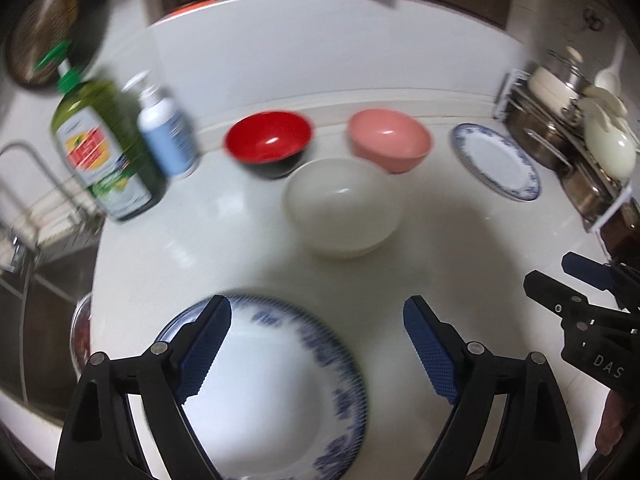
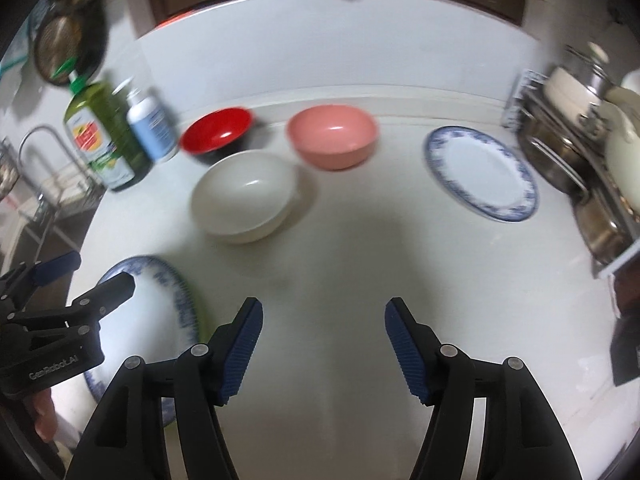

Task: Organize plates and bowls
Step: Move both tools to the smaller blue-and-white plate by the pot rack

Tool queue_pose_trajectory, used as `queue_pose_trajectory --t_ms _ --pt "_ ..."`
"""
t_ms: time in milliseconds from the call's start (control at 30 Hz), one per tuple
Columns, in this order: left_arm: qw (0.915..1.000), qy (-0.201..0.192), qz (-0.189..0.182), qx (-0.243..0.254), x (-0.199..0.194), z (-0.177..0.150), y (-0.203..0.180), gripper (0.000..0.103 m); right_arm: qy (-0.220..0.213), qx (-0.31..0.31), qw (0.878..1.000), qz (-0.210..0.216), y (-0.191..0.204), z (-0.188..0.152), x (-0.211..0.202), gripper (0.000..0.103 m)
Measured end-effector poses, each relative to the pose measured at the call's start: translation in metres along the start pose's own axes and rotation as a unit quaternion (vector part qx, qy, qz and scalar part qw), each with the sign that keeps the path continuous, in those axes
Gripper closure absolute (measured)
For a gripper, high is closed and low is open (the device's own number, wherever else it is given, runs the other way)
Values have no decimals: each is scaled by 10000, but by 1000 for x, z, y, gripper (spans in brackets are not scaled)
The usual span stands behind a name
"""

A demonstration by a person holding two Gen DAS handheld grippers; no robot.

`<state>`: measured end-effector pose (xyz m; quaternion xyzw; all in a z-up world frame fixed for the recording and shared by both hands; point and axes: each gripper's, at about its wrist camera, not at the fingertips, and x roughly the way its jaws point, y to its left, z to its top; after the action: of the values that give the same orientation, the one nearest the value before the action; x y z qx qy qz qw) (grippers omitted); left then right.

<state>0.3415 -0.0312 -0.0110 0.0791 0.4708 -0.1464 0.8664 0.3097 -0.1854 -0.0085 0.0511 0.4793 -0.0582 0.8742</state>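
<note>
Both views are motion-blurred. The white bowl sits on the white countertop and serves as the reference point. Behind it, toward the wall, stand the red bowl on its left and the pink bowl on its right, each just beside it; whether any rims touch cannot be told. To the right of the white bowl and well apart from it, a blue-rimmed plate lies flat near a rack of pots. In front of the white bowl, on the near left, lies a second blue-rimmed plate; the right wrist view shows a green edge beneath its rim. The left gripper hangs above this plate, jaws spread wide, nothing clamped. The right gripper hangs over bare countertop in front of the white bowl, jaws apart, nothing between them. A green bottle and a blue pump bottle stand to the left of the red bowl.
</note>
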Motion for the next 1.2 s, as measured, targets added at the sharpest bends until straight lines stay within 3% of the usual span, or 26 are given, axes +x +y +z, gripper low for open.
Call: queue_pose_trajectory --t_ms 267,667,967,1200 --pt "9986 -75 -363 368 9 42 -49 15 -168 351 9988 -306 -52 6 -9 39" --pt "9928 -264 -568 1023 30 100 -122 15 -469 937 9912 -803 -130 31 -11 38" --pt "9887 -143 -617 1358 66 136 -163 15 -685 1233 9834 -1140 -176 56 2 38" --pt "9892 50 -681 1296 102 156 -185 15 -779 1406 9786 -1286 -206 73 24 38"
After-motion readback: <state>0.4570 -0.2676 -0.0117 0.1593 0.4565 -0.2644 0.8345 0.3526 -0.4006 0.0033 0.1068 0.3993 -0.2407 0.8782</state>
